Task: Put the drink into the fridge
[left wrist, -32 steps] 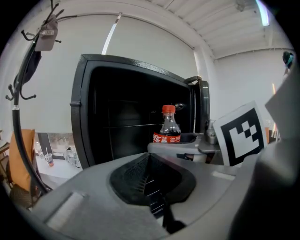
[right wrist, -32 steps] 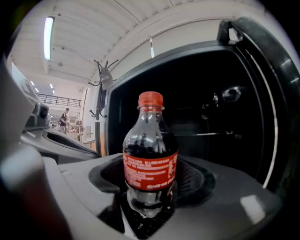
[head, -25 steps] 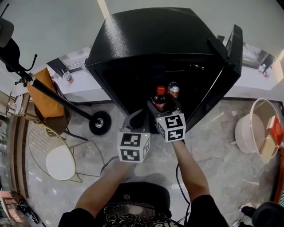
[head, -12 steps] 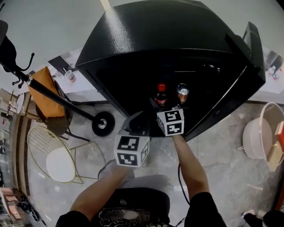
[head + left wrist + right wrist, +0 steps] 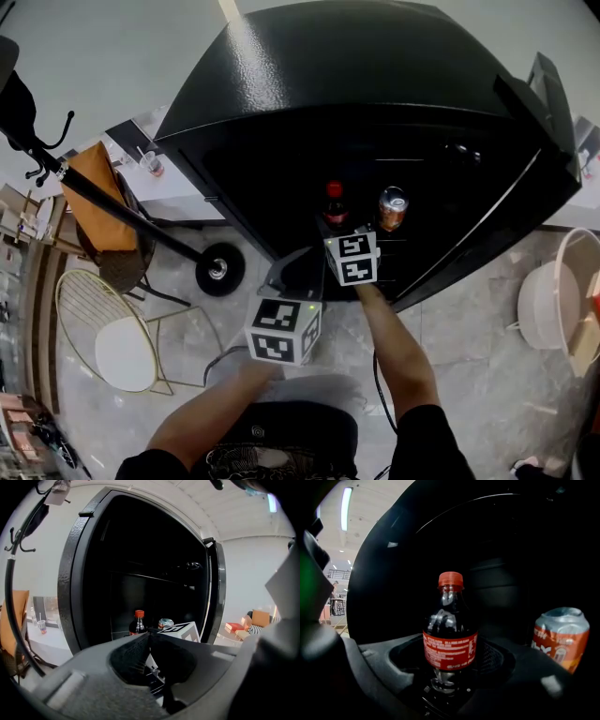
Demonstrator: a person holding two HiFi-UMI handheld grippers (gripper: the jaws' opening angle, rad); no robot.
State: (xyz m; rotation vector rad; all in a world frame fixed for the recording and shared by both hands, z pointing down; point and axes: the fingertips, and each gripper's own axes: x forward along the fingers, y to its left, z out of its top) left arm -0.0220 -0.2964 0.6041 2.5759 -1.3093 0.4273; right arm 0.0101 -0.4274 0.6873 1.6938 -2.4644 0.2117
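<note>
My left claw (image 5: 149, 644) hangs closed and empty in front of the open black fridge (image 5: 375, 84). My right claw (image 5: 450, 672) grips the red-capped cola bottle (image 5: 450, 639) upright at the fridge's dark opening, with an orange drink can (image 5: 560, 637) standing near on its right.

Gold wire chair (image 5: 80, 309) with round white seat, left, on grey marble floor (image 5: 478, 375). Orange cloth (image 5: 98, 202) beside black stand pole (image 5: 112, 208), pole slanting to round base (image 5: 217, 270). Cup with straw (image 5: 150, 164) on white counter (image 5: 187, 195). White tub (image 5: 542, 305) far right. Orange can (image 5: 393, 208) upright. Black cable (image 5: 377, 370) on floor
</note>
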